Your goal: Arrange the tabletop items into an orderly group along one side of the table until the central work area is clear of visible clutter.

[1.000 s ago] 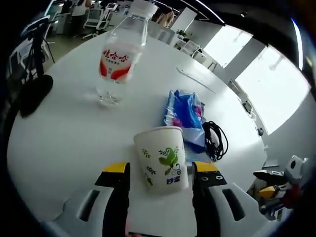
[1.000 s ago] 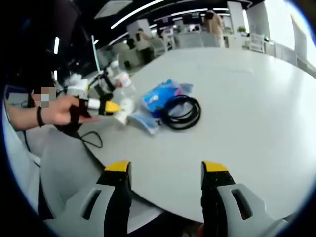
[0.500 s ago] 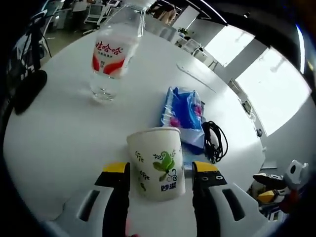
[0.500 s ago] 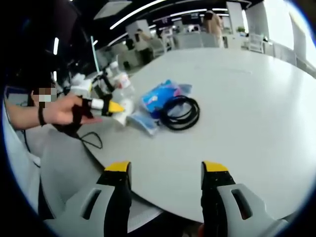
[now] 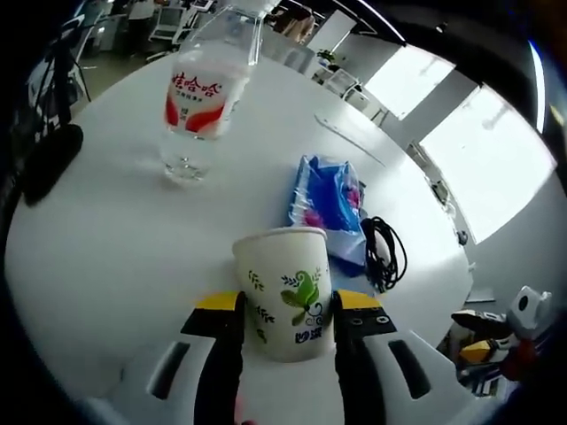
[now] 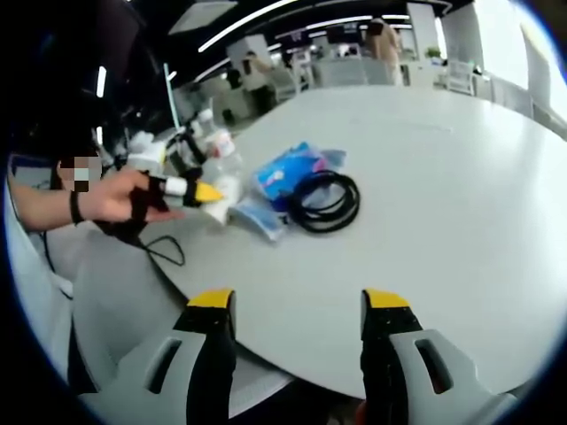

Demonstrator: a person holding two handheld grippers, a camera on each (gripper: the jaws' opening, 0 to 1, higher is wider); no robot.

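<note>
Closing in, left tongs [image 5: 276,308] now pinch the paper cup [image 5: 285,288].

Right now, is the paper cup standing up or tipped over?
Standing up. The paper cup sits on the table, rim on top, between the left gripper jaws.

Open office. Large white round table [image 6: 461,168]. Bright windows [image 5: 478,159] along one side in the left gripper view. Ceiling light strips [image 6: 244,16] overhead. White chairs [image 5: 341,84] beyond the table's far edge.
</note>
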